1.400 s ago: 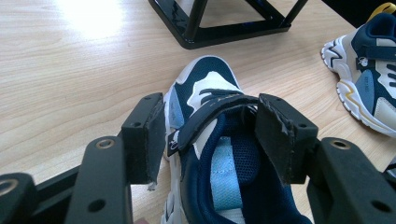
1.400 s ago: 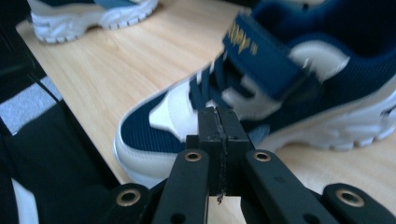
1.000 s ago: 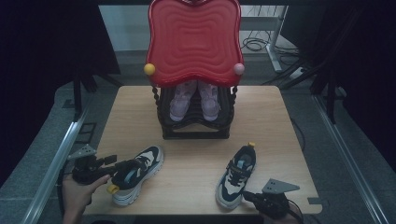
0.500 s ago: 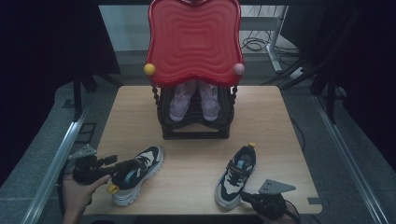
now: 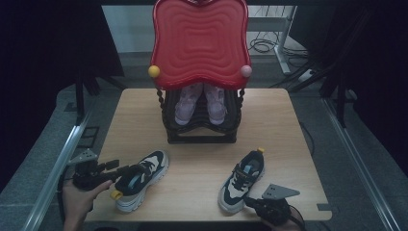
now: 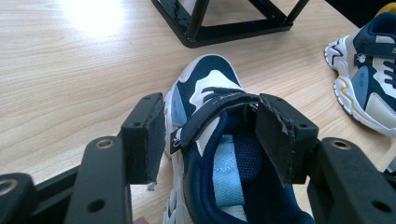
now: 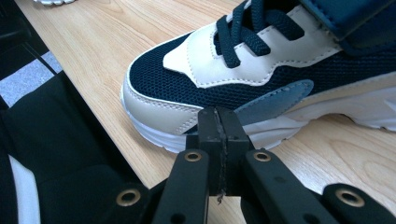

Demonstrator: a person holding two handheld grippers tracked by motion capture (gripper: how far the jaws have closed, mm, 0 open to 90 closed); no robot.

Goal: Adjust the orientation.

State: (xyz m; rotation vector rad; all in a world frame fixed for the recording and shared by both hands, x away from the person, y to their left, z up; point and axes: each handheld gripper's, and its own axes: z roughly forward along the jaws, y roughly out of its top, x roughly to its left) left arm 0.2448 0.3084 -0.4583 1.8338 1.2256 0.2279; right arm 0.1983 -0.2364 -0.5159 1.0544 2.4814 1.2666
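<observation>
Two navy, white and light-blue sneakers lie on the wooden table (image 5: 288,120). The left sneaker (image 5: 142,180) (image 6: 210,79) has my left gripper (image 5: 126,171) (image 6: 210,133) at its heel end. Its jaws stand open astride the collar and strap, with a pad (image 6: 149,135) beside the shoe's outer side. The right sneaker (image 5: 240,178) (image 7: 261,60) (image 6: 369,74) lies near the front edge. My right gripper (image 5: 250,201) (image 7: 218,126) is shut with nothing between its pads, and its tip is right at the side of that shoe's toe.
A black shoe rack (image 5: 202,137) (image 6: 224,32) with a red wavy top (image 5: 199,43) stands at the table's middle back. A pair of pink shoes (image 5: 199,103) sits on it. The table's front edge (image 7: 107,126) runs just beside the right sneaker's toe.
</observation>
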